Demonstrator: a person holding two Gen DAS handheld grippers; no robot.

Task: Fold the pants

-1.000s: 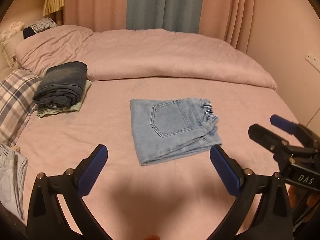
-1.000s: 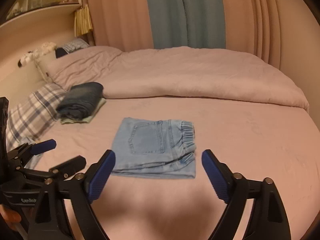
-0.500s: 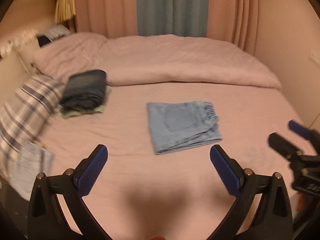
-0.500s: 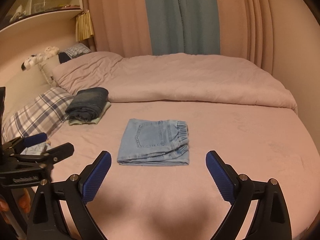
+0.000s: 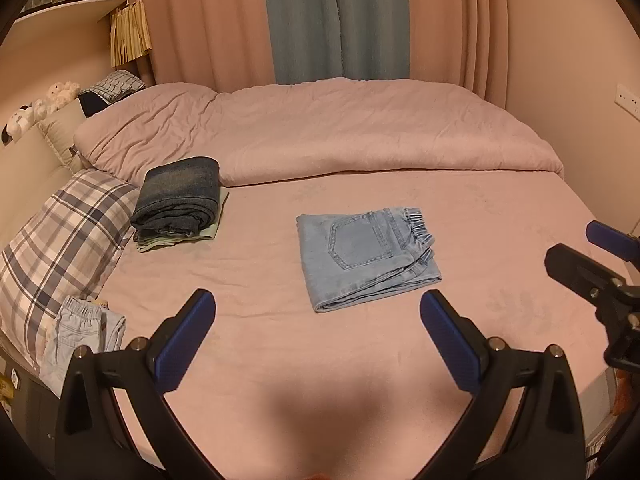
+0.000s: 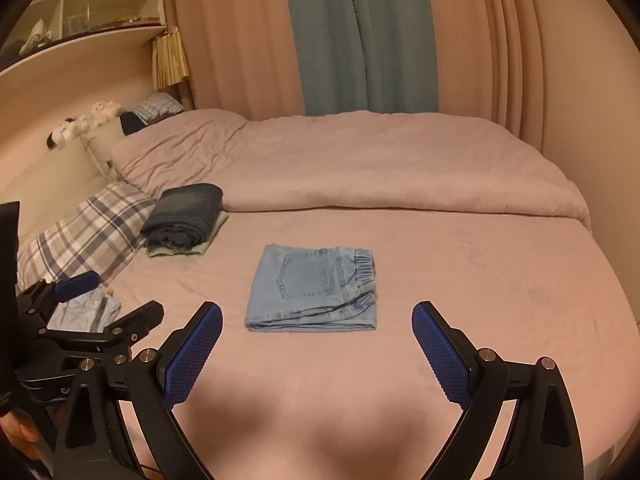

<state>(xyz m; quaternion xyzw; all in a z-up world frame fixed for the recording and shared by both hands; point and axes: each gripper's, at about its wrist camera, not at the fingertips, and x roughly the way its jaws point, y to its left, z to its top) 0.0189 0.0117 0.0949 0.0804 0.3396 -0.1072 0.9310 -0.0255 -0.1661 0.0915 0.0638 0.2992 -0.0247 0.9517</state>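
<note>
Both grippers have drawn back and upward from the folded light-blue jeans point(image 6: 312, 288), which now look smaller and farther off. Left gripper point(image 5: 318, 338) and right gripper point(image 6: 317, 350) hover with jaws spread wide, grasping nothing; the right jaws have just been opening, nothing between them. Those jeans lie as a neat rectangle mid-bed on the pink sheet point(image 5: 500, 220), pocket up. Far left sits a stack topped by folded dark jeans point(image 5: 178, 196). This fold looks finished.
</note>
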